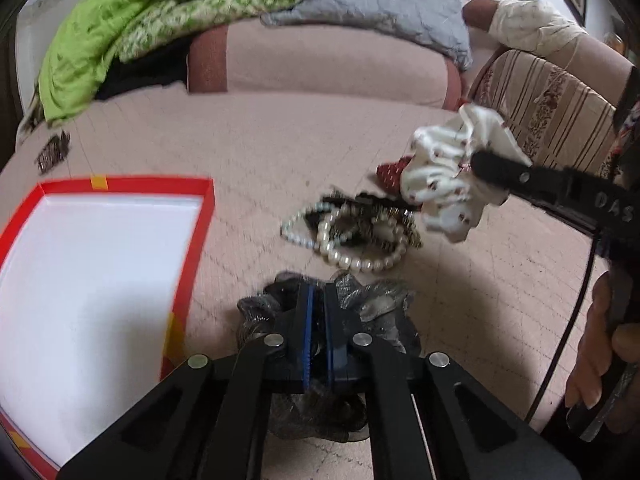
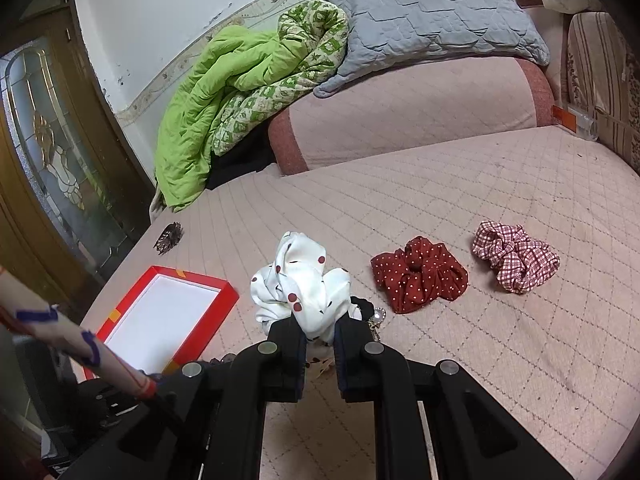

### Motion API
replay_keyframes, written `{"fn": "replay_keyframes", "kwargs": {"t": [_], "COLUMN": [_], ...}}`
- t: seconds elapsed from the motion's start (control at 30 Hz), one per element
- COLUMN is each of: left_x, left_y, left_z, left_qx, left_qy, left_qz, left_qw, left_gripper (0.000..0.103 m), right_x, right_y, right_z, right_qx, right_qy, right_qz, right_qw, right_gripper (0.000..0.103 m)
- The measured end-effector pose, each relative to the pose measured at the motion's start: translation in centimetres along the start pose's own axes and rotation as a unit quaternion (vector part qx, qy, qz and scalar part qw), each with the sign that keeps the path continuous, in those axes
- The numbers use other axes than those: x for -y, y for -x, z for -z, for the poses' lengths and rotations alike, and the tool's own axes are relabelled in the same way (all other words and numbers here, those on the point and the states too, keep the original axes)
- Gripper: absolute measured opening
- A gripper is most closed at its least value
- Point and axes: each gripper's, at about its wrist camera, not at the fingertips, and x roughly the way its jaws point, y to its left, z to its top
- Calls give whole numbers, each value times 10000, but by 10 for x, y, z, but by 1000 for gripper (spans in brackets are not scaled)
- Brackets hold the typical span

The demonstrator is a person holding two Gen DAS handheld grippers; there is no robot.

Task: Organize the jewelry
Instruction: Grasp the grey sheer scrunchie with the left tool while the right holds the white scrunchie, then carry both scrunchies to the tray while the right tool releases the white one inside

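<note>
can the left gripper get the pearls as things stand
Probably not yet: the left gripper is shut on a dark scrunchie. The pearls lie just beyond, uncovered.

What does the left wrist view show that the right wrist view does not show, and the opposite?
Only the left wrist view: the left gripper shut on a grey sheer scrunchie, and the pearl bracelets.

Only the right wrist view: the red checked scrunchie and the glass-panelled door.

Both views: the red box, the right gripper holding the white dotted scrunchie, and the green quilt.
</note>
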Motion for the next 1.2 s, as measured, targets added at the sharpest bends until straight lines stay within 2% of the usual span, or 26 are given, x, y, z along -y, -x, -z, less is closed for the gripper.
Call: {"fn": "replay_keyframes", "kwargs": {"t": [0.1,0.17,0.23,0.3,0.37,0.47,0.53,0.57,0.63,0.77,0.83,0.87,0.93,1.0,1.2], "left_x": [2,3,4,2,1,0,3,5,8,17,21,21,21,22,19], "left_y": [-4,-2,3,12,13,3,2,3,-1,-18,-23,-25,-23,-20,2], "left_z": [2,3,3,2,1,3,4,4,6,13,16,16,15,14,1], "left_qx": [-90,-35,107,306,315,53,36,58,-13,-324,-362,-358,-276,-188,337], "left_qy": [-42,-79,-110,-71,-71,-32,-108,-188,-268,-407,-515,-526,-511,-506,-473], "left_qz": [-67,-134,-324,-280,-293,-222,-264,-303,-312,-152,-215,-226,-212,-182,-325], "left_qw": [9999,9999,9994,9991,9990,9997,9996,9993,9992,9985,9978,9977,9981,9984,9978], "left_gripper": [7,21,62,68,68,68,68,69,77,77,62,60,47,41,39], "right_x": [0,-1,-1,-1,0,0,-1,0,0,0,-1,-1,-1,-1,-2], "right_y": [0,0,0,0,1,1,0,1,0,0,0,1,2,2,1], "right_z": [0,1,1,1,1,0,0,0,0,-1,0,-1,-1,-1,0], "right_qx": [-6,-8,-9,-11,-9,3,-4,3,17,2,-3,-1,3,1,-11], "right_qy": [-8,3,-1,-4,-20,-34,-37,-35,-46,-52,-30,-22,-19,-24,-3], "right_qz": [-18,-14,-27,-25,-38,-43,-50,-45,-54,-75,-79,-85,-87,-95,-90], "right_qw": [10000,10000,10000,10000,10000,10000,10000,10000,10000,10000,10000,10000,10000,10000,10000], "right_gripper": [13,13,13,13,13,13,13,13,13,13,13,13,13,13,13]}}
